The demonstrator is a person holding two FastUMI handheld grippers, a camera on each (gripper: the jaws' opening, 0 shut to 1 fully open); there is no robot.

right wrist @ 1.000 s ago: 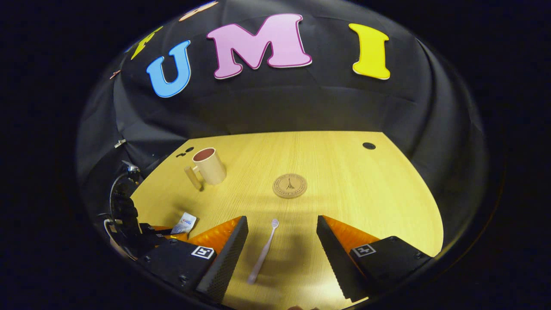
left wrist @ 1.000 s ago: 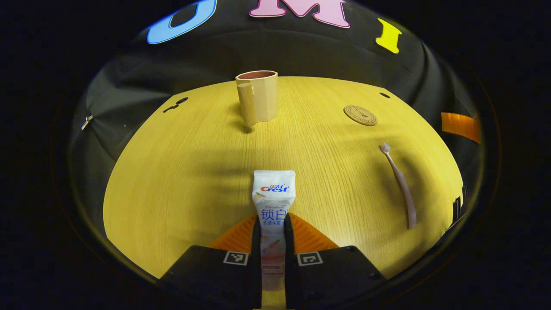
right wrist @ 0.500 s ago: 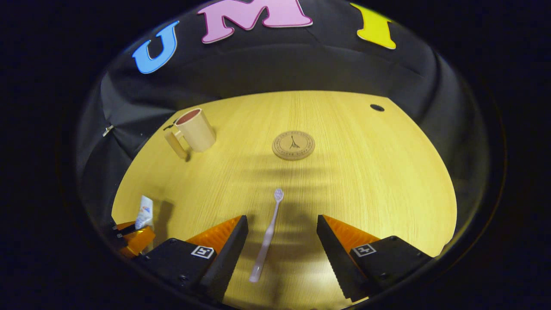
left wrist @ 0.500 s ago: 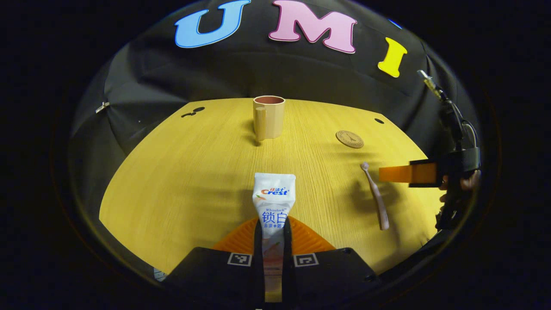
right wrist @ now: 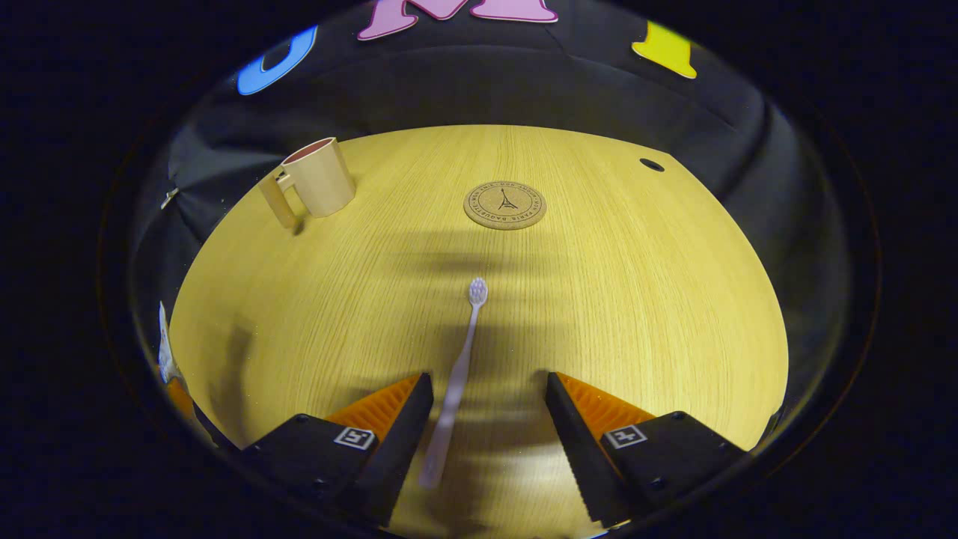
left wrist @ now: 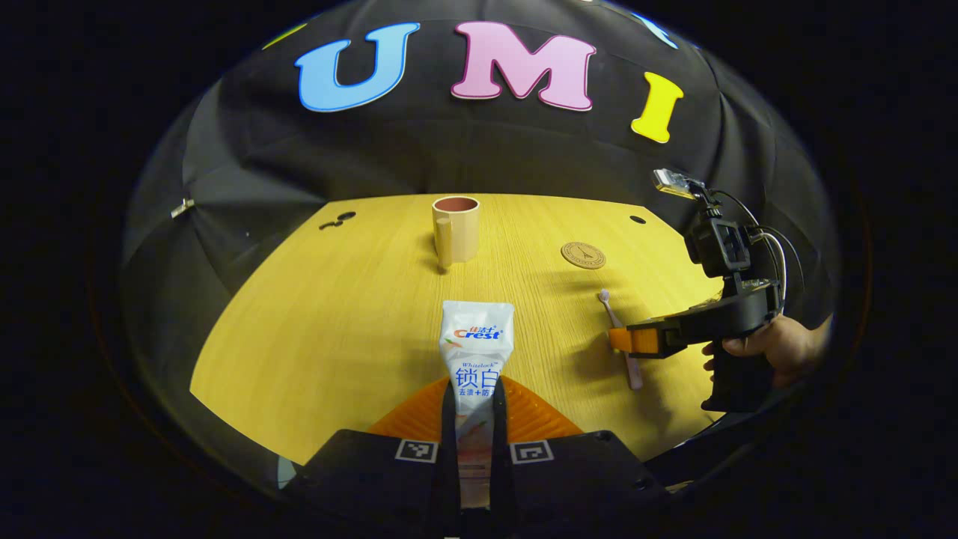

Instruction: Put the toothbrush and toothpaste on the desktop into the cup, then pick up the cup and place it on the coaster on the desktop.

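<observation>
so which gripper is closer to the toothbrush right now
Right. The right gripper is open with its fingers either side of the toothbrush handle. The left gripper, shut on the toothpaste, is off to the side.

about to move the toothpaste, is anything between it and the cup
Nothing visible. The left hand-held gripper is shut on the white toothpaste tube, and bare wooden desktop runs straight to the beige handled cup. The pale toothbrush lies off to the right.

Lighting: bright overhead, desktop (right wrist: pixel 636 299) evenly lit; soft banded shadows near toothbrush (right wrist: pixel 458 374). Fisheye bending strong at edges. Focus sharp centrally, slight blur at rim
</observation>
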